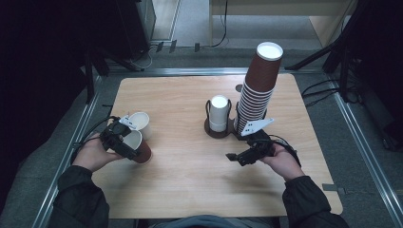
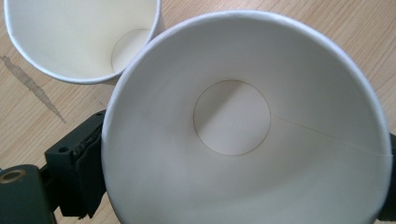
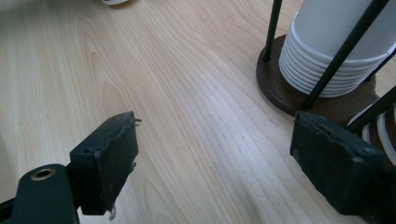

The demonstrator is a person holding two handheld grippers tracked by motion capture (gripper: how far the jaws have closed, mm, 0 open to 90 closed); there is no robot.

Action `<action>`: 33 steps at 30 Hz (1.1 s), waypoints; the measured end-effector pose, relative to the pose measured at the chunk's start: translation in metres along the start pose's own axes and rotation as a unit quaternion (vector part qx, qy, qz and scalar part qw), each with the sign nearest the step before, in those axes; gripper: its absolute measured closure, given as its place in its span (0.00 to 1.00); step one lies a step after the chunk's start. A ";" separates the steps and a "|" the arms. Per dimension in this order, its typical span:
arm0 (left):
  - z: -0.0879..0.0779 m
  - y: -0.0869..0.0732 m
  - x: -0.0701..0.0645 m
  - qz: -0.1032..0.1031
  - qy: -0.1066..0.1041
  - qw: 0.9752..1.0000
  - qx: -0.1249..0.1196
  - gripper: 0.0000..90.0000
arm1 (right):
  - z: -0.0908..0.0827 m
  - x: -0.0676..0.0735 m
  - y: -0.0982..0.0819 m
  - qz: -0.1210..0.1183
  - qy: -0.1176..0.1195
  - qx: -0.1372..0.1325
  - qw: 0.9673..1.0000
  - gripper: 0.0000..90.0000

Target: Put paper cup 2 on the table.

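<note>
A brown paper cup [image 1: 142,152] with a white inside [image 2: 233,116] lies tilted at the table's left, its mouth toward my left gripper [image 1: 127,142]. The jaws stand on either side of its rim, and the left pad [image 2: 86,168] presses on the wall. A second cup [image 1: 140,122] lies just behind it, mouth open toward the camera [image 2: 84,37]. My right gripper [image 1: 236,156] hovers low over the wood in front of the cup holder, open, with nothing between its pads [image 3: 215,163].
A dark wire holder [image 1: 210,127] at the table's centre carries a short stack of white cups [image 1: 219,113] [image 3: 327,51]. Beside it a tall leaning stack of brown cups [image 1: 259,88] rises. Bare wood [image 1: 190,175] lies between the two hands.
</note>
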State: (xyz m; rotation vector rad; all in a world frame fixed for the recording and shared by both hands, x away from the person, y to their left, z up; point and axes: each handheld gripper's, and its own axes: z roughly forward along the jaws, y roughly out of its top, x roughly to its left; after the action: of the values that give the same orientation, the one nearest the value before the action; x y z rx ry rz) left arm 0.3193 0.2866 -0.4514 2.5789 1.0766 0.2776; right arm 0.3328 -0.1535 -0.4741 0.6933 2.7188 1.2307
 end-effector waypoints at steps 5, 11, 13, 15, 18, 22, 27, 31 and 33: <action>0.001 0.003 -0.004 0.008 -0.002 1.000 0.006 0.04 | 0.000 0.000 0.000 0.001 0.000 0.000 1.000 0.18; 0.002 0.007 -0.008 0.019 -0.015 1.000 0.007 0.01 | -0.001 0.000 0.000 0.001 0.001 0.000 1.000 0.18; 0.002 0.008 -0.009 0.020 -0.018 1.000 0.005 0.01 | -0.001 0.000 -0.001 0.000 0.000 0.001 1.000 0.18; 0.002 0.008 -0.009 0.021 -0.019 1.000 0.005 0.00 | -0.001 0.001 -0.001 0.000 0.000 0.001 1.000 0.18; 0.001 0.009 -0.009 0.021 -0.025 0.999 0.001 0.00 | -0.001 0.001 -0.001 0.000 0.000 0.001 1.000 0.18; -0.002 0.009 -0.008 0.021 -0.028 0.999 -0.004 0.00 | -0.002 0.000 -0.001 0.000 -0.002 -0.001 1.000 0.18; -0.009 0.009 -0.007 0.017 -0.031 0.999 -0.020 0.00 | -0.002 0.000 -0.002 0.000 -0.002 -0.001 1.000 0.18; -0.021 0.009 -0.004 0.007 -0.045 0.998 -0.050 0.00 | -0.002 0.000 -0.002 0.001 -0.001 0.001 1.000 0.18; -0.027 0.010 -0.004 0.001 -0.043 0.997 -0.065 0.00 | -0.002 0.001 -0.002 0.002 -0.001 0.002 1.000 0.18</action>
State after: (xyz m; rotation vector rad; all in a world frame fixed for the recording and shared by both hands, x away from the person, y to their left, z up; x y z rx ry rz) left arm 0.3149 0.2834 -0.4227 2.4543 0.9915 0.2266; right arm 0.3309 -0.1560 -0.4742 0.7002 2.7207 1.2256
